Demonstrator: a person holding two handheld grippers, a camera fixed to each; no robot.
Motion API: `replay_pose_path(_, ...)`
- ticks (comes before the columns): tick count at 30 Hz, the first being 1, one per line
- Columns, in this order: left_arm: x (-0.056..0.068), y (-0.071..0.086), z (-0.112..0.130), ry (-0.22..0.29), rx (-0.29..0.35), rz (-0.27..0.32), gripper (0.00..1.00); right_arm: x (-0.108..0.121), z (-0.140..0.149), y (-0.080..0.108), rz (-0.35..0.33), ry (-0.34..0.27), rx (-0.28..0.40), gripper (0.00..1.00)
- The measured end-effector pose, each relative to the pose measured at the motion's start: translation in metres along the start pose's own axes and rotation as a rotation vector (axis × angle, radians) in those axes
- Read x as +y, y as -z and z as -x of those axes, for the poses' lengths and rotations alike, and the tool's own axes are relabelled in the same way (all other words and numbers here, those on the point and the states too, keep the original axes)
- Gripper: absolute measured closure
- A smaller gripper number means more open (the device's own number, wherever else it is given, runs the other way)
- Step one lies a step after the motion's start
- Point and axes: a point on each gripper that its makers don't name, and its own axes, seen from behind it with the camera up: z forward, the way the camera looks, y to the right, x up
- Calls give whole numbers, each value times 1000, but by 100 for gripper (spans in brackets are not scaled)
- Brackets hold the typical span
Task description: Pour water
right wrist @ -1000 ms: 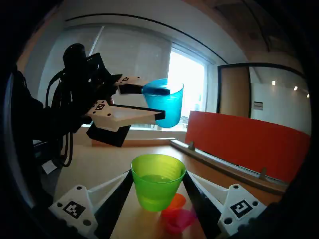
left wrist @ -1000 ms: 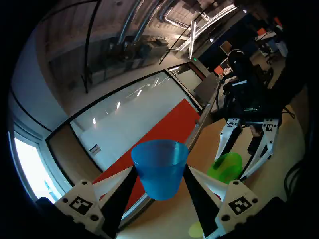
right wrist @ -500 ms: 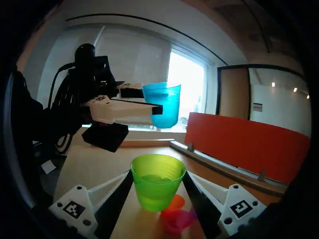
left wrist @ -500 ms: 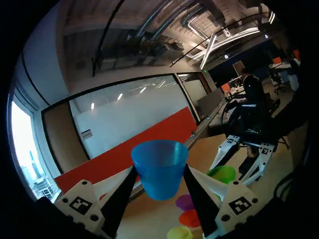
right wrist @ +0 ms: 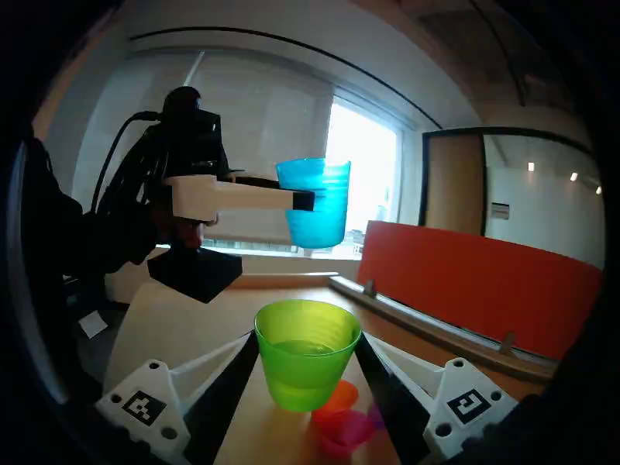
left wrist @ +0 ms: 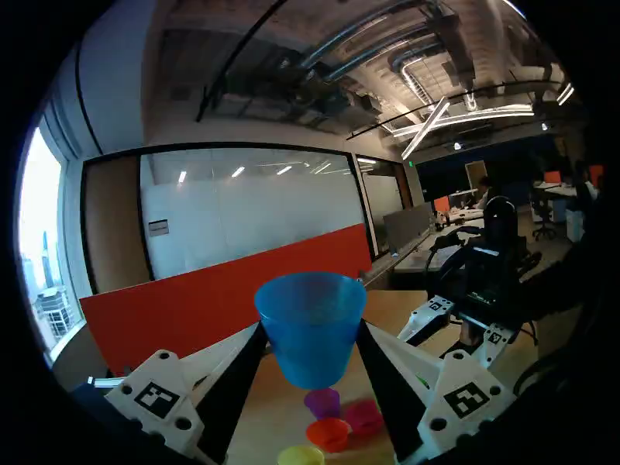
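My left gripper (left wrist: 310, 345) has its fingers (left wrist: 232, 372) clamped on the upright translucent blue plastic cup (left wrist: 311, 325). My right gripper (right wrist: 308, 356) fingers squeeze the translucent green plastic cup (right wrist: 307, 368) between them, water inside.

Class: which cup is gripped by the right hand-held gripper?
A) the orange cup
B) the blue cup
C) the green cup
C: the green cup sits clamped between the fingers of the right hand-held gripper; the blue cup is in the left hand-held gripper.
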Motion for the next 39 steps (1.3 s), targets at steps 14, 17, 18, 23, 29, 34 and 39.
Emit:
replay_pose_path(14, 4, -2, 6, 109, -34, 31, 19, 2, -3, 1, 9, -8, 3, 10)
replay_pose_path(17, 4, -3, 9, 112, -40, 33, 19, 3, -4, 1, 9, -15, 4, 9)
replay_pose_path(18, 4, -2, 9, 112, -42, 33, 19, 3, -4, 1, 9, -16, 4, 10)
replay_pose_path(23, 3, -2, 14, 118, -59, 31, 19, 5, -5, 3, 12, -18, -1, 10)
replay_pose_path(29, 2, -3, 23, 136, -85, 33, 19, 5, -6, 4, 7, -20, -19, 10)
replay_pose_path(34, 1, -2, 36, 152, -123, 42, 19, 8, -3, 5, 5, -29, -44, 10)
replay_pose_path(39, 1, -1, 51, 158, -165, 50, 19, 14, 1, 7, 3, -39, -72, 9)
